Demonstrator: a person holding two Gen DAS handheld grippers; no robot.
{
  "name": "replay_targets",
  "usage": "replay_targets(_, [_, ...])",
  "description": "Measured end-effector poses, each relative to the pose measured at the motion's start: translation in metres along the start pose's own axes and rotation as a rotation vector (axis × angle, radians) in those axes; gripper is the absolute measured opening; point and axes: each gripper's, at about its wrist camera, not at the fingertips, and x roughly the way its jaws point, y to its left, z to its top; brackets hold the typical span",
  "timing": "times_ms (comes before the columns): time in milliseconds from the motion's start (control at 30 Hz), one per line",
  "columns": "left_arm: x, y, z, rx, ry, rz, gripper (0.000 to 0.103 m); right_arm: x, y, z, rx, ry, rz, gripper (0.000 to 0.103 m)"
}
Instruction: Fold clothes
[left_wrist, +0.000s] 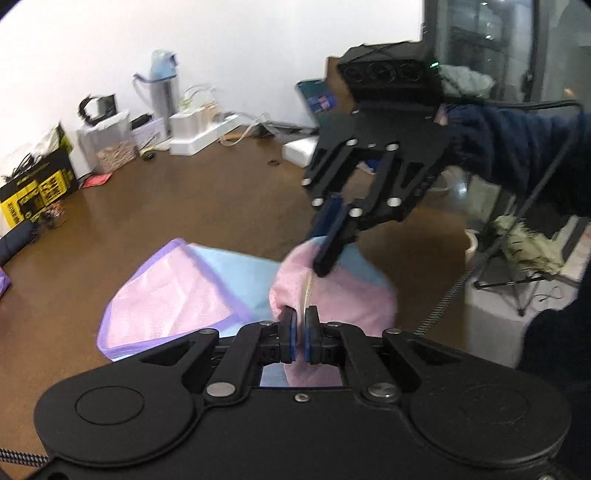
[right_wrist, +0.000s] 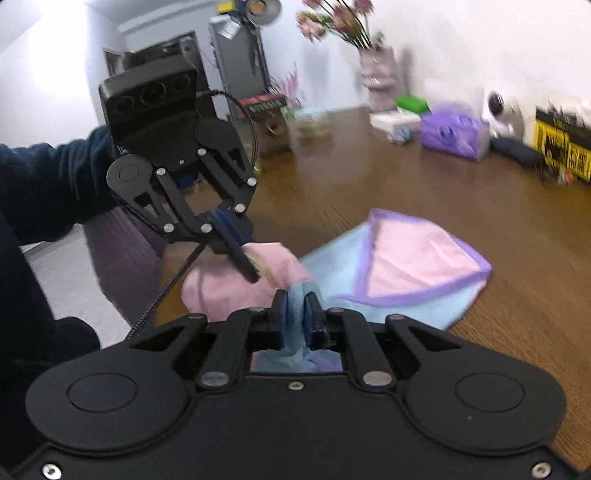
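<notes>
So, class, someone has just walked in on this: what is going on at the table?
A person in dark sleeves holds a gripper in each hand and is folding a pink, blue and purple-edged garment on a brown table. The left gripper is shut on a pink bunch of it, and the right gripper is shut on a blue part close beside it. The near end is gathered up; the far end lies on the table.

Yellow box (right_wrist: 563, 155) at 2 o'clock blurred and print unreadable, flower vase (right_wrist: 376, 79) at 12 smeared, garment (left_wrist: 332, 302) edge hidden behind left gripper (left_wrist: 300, 321) body.
</notes>
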Motion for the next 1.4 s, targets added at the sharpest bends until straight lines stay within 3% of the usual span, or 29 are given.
replay_targets(100, [0.012, 0.016, -0.005, -0.035, 0.01, 0.015, 0.006, 0.009, -0.015, -0.005, 0.043, -0.01, -0.044, 0.016])
replay_targets(133, [0.015, 0.021, -0.007, -0.046, 0.012, 0.024, 0.008, 0.01, -0.016, -0.005, 0.049, -0.012, -0.05, 0.027])
replay_targets(167, [0.017, 0.023, -0.008, -0.054, 0.007, 0.053, 0.02, 0.011, -0.021, -0.006, 0.073, -0.019, -0.082, 0.032])
replay_targets(200, [0.015, 0.022, -0.01, -0.064, -0.003, 0.083, 0.04, 0.01, -0.024, -0.008, 0.086, -0.024, -0.135, 0.042])
replay_targets(267, [0.005, 0.021, -0.013, -0.108, -0.066, 0.191, 0.063, 0.006, -0.023, -0.009, 0.087, -0.04, -0.179, 0.054])
replay_targets(333, [-0.011, 0.013, -0.013, -0.145, -0.131, 0.248, 0.066, -0.009, -0.012, -0.012, 0.077, -0.085, -0.233, 0.067])
replay_targets(467, [-0.04, -0.02, -0.011, -0.225, -0.191, 0.353, 0.079, -0.032, 0.01, -0.018, 0.071, -0.157, -0.229, 0.071])
replay_targets(567, [-0.038, -0.048, -0.017, -0.263, -0.182, 0.315, 0.08, -0.036, 0.02, -0.027, 0.09, -0.174, -0.195, 0.071])
replay_targets(633, [-0.025, -0.061, -0.019, -0.267, -0.145, 0.308, 0.08, -0.026, 0.025, -0.036, 0.119, -0.137, -0.212, 0.071])
replay_targets(767, [0.006, -0.06, -0.027, -0.343, -0.043, 0.438, 0.082, -0.006, 0.03, -0.045, 0.177, -0.051, -0.298, 0.07])
replay_targets(800, [0.008, -0.061, -0.029, -0.343, -0.038, 0.456, 0.082, -0.002, 0.037, -0.048, 0.155, -0.035, -0.353, 0.07])
replay_targets(933, [0.007, -0.065, -0.029, -0.34, -0.032, 0.512, 0.086, 0.003, 0.055, -0.052, 0.141, -0.027, -0.418, 0.071])
replay_targets(1133, [-0.014, -0.076, -0.02, -0.324, -0.102, 0.533, 0.09, -0.007, 0.075, -0.05, 0.103, -0.058, -0.46, 0.071])
replay_targets(1200, [-0.013, -0.073, -0.018, -0.318, -0.097, 0.563, 0.092, -0.017, 0.075, -0.037, 0.119, -0.137, -0.464, 0.071])
replay_targets(1300, [-0.003, -0.065, -0.02, -0.339, -0.053, 0.59, 0.092, -0.008, 0.069, -0.025, 0.104, -0.151, -0.5, 0.071])
replay_targets(1400, [0.005, -0.06, -0.024, -0.344, -0.029, 0.625, 0.093, 0.013, 0.059, -0.021, 0.09, -0.083, -0.558, 0.071])
